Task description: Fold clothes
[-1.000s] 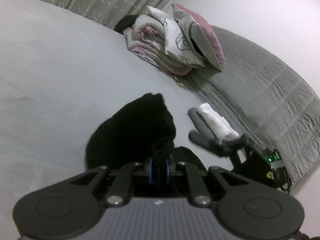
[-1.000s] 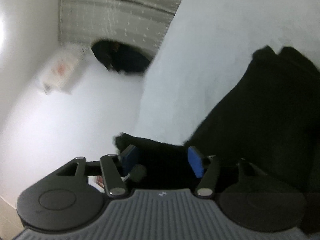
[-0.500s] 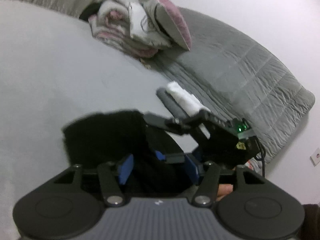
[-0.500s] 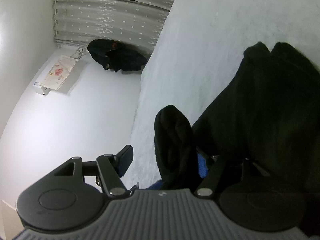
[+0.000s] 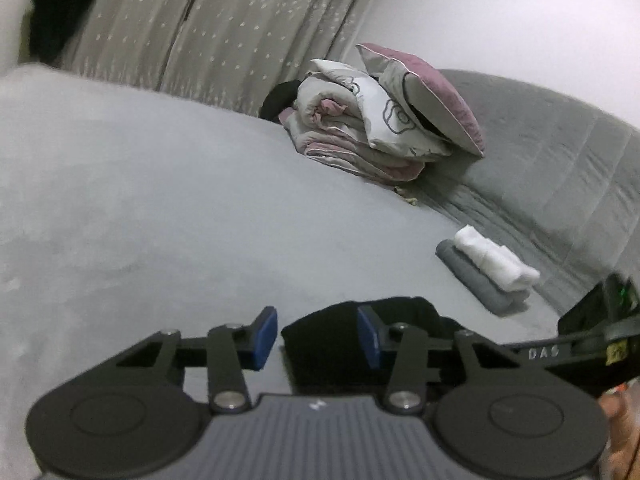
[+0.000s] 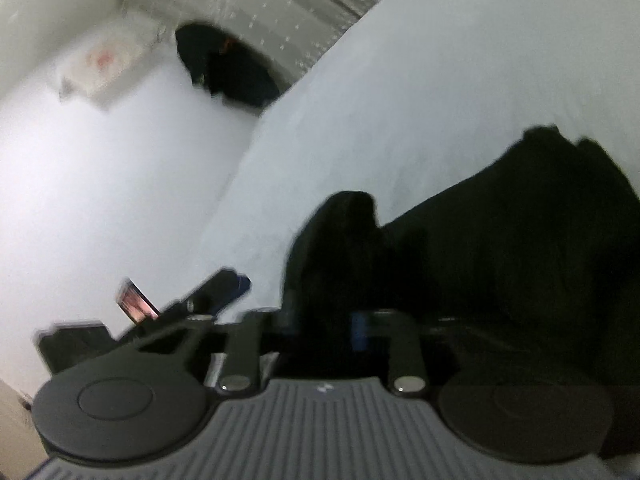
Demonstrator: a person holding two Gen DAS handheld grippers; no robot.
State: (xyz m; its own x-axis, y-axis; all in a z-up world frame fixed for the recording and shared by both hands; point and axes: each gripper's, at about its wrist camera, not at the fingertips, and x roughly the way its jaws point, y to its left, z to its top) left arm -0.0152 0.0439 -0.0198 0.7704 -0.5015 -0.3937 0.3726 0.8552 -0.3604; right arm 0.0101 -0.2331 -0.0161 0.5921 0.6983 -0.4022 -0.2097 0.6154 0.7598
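Right wrist view, right tongs (image 6: pixel 320 330) closing on black garment (image 6: pixel 500 248), grey bed (image 6: pixel 440 80)

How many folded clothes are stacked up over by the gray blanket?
2. A folded gray piece lies on the bed beside the quilted gray blanket, and a folded white piece rests on top of it. More could be hidden underneath.

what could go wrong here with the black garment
1. The left gripper is closing with only an edge of the black garment by one pad; it may shut on too little cloth and lose it.
2. The right gripper is closing on a bunched hump of cloth, so lifting could drag the fold crooked.
3. The folded white and grey pile lies nearby on the bed; a swung garment could knock it.
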